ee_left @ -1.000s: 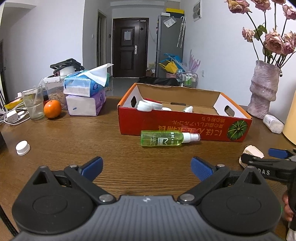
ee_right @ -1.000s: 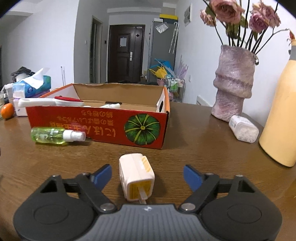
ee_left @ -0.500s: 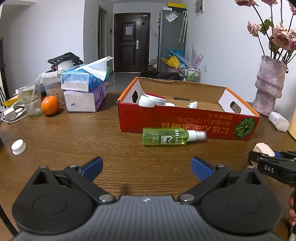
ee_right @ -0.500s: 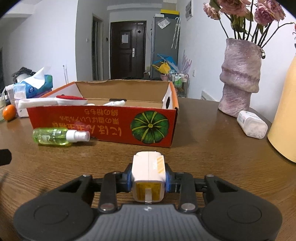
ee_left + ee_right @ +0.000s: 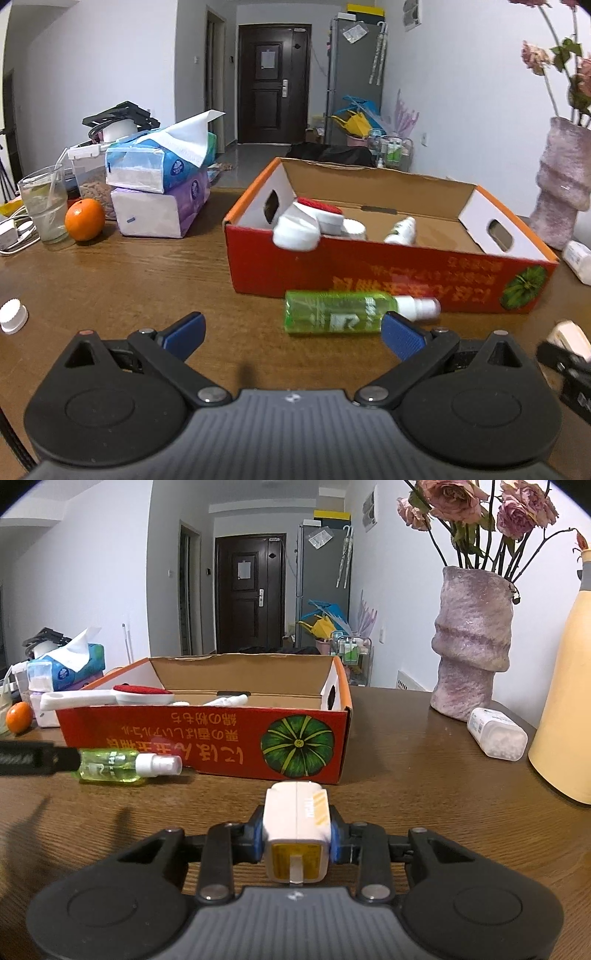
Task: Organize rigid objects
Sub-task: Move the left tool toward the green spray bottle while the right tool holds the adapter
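Note:
My right gripper (image 5: 296,840) is shut on a white and yellow plug adapter (image 5: 296,830), held just above the wooden table in front of the red cardboard box (image 5: 207,734). The adapter also shows at the right edge of the left wrist view (image 5: 567,338). My left gripper (image 5: 291,334) is open and empty, low over the table. A green spray bottle (image 5: 340,312) lies on its side just ahead of its right finger, against the box front (image 5: 369,273). The box holds white bottles and a red-topped item (image 5: 317,212).
Tissue packs (image 5: 159,184), an orange (image 5: 85,219), a glass (image 5: 44,206) and a white cap (image 5: 13,315) are at the left. A purple vase (image 5: 472,638), a white container (image 5: 496,736) and a yellow bottle (image 5: 561,701) stand at the right.
My right gripper closed on the plug adapter and lifted it slightly. My left gripper moved forward and right toward the green spray bottle.

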Demonstrator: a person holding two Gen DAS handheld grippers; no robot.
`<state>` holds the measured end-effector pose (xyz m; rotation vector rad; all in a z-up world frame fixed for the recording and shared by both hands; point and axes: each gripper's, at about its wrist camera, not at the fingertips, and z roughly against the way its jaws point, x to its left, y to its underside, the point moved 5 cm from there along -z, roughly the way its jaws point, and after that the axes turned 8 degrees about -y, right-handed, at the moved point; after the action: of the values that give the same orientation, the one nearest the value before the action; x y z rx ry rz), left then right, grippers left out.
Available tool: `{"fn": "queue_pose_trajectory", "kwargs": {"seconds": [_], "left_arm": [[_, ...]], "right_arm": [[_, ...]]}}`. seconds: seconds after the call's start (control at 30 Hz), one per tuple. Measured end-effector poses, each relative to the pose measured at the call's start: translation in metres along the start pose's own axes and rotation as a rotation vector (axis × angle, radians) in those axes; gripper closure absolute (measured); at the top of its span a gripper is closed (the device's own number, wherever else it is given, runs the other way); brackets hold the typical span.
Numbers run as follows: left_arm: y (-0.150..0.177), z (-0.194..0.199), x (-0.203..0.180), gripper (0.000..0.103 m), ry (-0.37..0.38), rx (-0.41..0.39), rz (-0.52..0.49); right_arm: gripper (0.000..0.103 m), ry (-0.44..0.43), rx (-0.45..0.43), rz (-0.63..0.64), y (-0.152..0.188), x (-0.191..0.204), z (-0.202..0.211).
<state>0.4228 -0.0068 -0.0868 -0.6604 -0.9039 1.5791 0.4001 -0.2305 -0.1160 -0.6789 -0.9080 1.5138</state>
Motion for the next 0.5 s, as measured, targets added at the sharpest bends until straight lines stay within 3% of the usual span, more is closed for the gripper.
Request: {"fn": "queue_pose_trajectory", "kwargs": {"seconds": [0.17, 0.37, 0.5], "left_arm": [[-0.011, -0.020, 0.003, 0.000, -0.071, -0.016, -0.005], [-0.017, -0.035, 0.005, 0.000, -0.087, -0.017, -0.019], [-0.017, -0.044, 0.006, 0.009, -0.085, 0.001, -0.039]], "right_arm": [[0.072, 0.003, 0.002, -0.002, 0.000, 0.000, 0.000], [0.072, -0.005, 0.009, 0.000, 0.002, 0.002, 0.000], [0.072, -0.010, 0.011, 0.003, 0.003, 0.003, 0.001]]}}
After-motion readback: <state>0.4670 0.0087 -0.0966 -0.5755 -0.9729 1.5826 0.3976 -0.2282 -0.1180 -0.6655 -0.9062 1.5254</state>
